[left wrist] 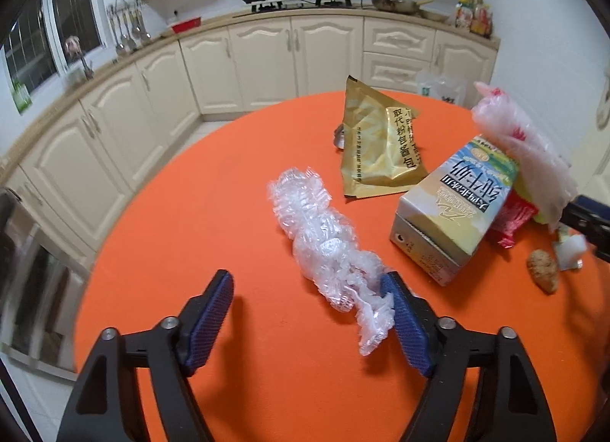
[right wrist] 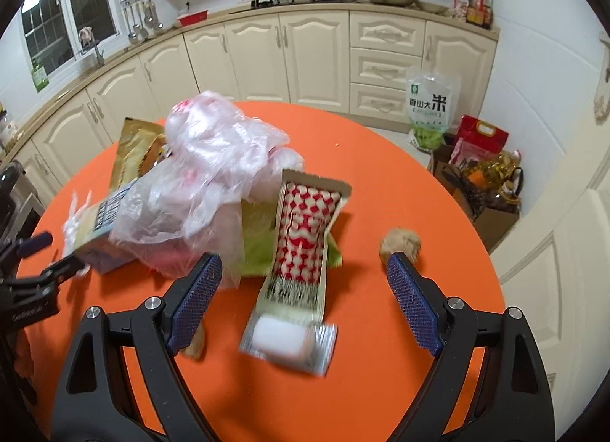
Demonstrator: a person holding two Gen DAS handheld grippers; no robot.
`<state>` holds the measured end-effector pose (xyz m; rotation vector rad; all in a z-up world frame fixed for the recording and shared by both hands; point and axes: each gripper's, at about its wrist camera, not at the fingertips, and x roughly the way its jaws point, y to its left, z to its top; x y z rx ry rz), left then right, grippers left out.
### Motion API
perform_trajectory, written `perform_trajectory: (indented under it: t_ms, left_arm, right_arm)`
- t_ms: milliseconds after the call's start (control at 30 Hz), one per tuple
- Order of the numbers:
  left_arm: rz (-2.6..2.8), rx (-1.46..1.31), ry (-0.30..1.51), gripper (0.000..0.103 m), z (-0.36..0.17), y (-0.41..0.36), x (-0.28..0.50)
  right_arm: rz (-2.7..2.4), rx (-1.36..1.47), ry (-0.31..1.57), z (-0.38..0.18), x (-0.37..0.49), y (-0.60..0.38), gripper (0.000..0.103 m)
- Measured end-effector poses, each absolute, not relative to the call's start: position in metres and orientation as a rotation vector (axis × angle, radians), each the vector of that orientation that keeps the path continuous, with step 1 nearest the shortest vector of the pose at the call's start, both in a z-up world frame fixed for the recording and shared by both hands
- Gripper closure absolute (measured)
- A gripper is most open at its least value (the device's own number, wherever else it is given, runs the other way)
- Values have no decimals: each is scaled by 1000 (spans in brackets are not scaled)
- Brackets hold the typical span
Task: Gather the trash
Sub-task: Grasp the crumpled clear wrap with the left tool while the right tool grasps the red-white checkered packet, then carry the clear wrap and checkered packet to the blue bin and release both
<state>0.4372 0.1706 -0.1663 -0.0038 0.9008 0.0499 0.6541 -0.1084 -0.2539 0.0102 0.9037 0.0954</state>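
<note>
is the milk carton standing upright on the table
No, the milk carton lies tipped on its side on the orange table, beside the gold packet.

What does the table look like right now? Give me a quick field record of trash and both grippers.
surface: orange table
left gripper: open, crumpled clear wrap against its right pad
right gripper: open, red-and-white wrapper between the jaws, not pinched
other trash: gold packet, milk carton, plastic bag

bright indoor light | soft shadows | fisheye-warped edges | slight motion blur
</note>
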Motion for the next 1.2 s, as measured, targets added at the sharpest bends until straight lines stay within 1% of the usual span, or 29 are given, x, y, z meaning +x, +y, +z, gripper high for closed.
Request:
perform_trajectory:
  t_ms: [33, 67, 100, 133, 200, 233, 300, 333, 367, 433, 500, 533, 567, 633, 667, 733, 767, 1000, 1200]
  left_arm:
    - [27, -23, 904, 40, -166, 173, 437]
    - [14, -36, 910, 44, -166, 175, 438]
    - [10, -48, 914, 45, -165, 176, 438]
    - [3, -61, 918, 45, -164, 177, 440]
    - [-2, -76, 914, 45, -165, 180, 443]
    - [-1, -76, 914, 45, -163, 180, 442]
    - [0, -54, 904, 43, -164, 178, 444]
    - [7, -45, 907, 43, -164, 177, 443]
    - [11, -43, 913, 43, -165, 176, 445]
    - [22, -42, 918, 43, -164, 176, 444]
    - [27, -28, 918, 47, -165, 173, 446]
    - [14, -27, 918, 58, -165, 172, 448]
    - [5, -24, 919, 76, -165, 170, 448]
    - [-3, -11, 923, 86, -164, 165, 446]
    - [0, 5, 921, 88, -163, 163, 445]
    - [-7, 22, 919, 89, -163, 161, 440]
    - [-19, 17, 920, 89, -161, 161, 434]
    - [-77, -46, 906, 90, -148, 173, 377]
    - [-122, -66, 875, 90, -132, 171, 329]
  right_arm:
    - [98, 15, 908, -256, 657, -109, 21]
    - [102, 17, 909, -257, 659, -108, 25]
    - [103, 18, 917, -259, 662, -108, 25]
    - [106, 21, 924, -261, 664, -109, 28]
    - [124, 30, 932, -263, 665, -109, 44]
    - [133, 32, 930, -262, 665, -109, 55]
    - [136, 18, 925, -261, 662, -107, 61]
    - [149, 19, 923, -260, 659, -107, 69]
    - [157, 27, 923, -260, 657, -107, 75]
    - [175, 46, 926, -260, 651, -109, 78]
    - [189, 54, 927, -259, 643, -112, 80]
    - [196, 58, 925, -259, 639, -113, 81]
    - [205, 69, 921, -258, 634, -115, 82]
    - [214, 87, 911, -255, 627, -118, 84]
    - [221, 94, 903, -253, 622, -119, 87]
    - [231, 107, 898, -248, 614, -120, 89]
    - [233, 107, 892, -246, 610, -120, 93]
    - [256, 125, 888, -236, 575, -119, 93]
    - [277, 136, 845, -214, 534, -112, 94]
